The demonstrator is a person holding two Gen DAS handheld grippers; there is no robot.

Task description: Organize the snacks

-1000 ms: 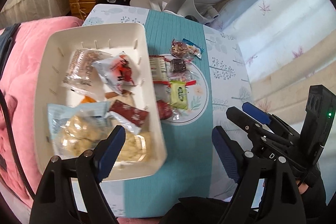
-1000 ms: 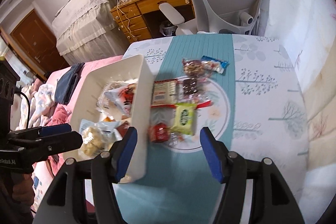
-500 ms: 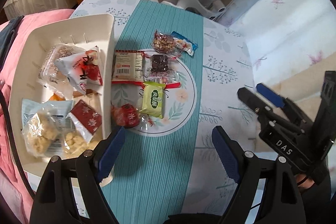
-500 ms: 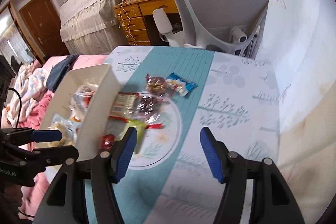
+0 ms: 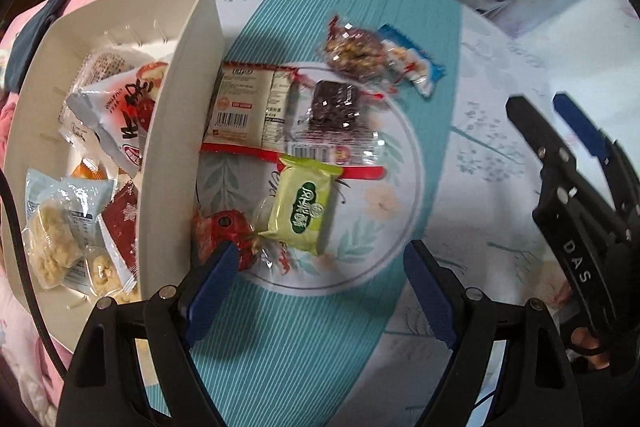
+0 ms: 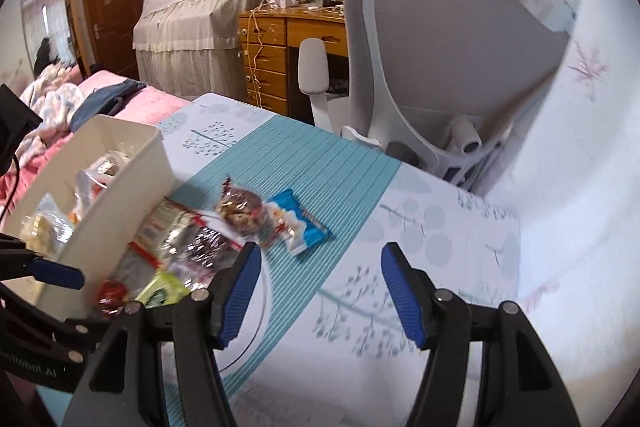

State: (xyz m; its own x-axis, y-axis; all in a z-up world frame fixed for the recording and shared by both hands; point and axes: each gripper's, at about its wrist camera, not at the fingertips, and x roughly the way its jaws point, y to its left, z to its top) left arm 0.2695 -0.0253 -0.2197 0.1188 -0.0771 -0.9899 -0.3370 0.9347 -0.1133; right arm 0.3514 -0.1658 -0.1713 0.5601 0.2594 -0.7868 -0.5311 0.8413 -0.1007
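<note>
A white bin (image 5: 180, 131) at the table's left holds several snack packets. Loose snacks lie beside it on the round print: a green packet (image 5: 302, 203), a red candy (image 5: 224, 231), a white barcode packet (image 5: 248, 107), a dark brownie packet (image 5: 334, 103), a nut cluster packet (image 5: 354, 53) and a blue-white packet (image 5: 412, 61). My left gripper (image 5: 320, 287) is open and empty, just in front of the green packet and red candy. My right gripper (image 6: 318, 283) is open and empty, near the blue-white packet (image 6: 298, 219); it also shows in the left wrist view (image 5: 560, 127).
A grey office chair (image 6: 452, 75) stands behind the table's far edge, with a wooden desk (image 6: 276, 47) behind it. Pink bedding (image 6: 132, 95) lies left of the table. A pale wall covering (image 6: 580, 147) runs along the right side.
My left gripper moved right and closer, from over the bin to in front of the loose snacks. My right gripper swung right and lower toward the far snacks. Both stayed open.
</note>
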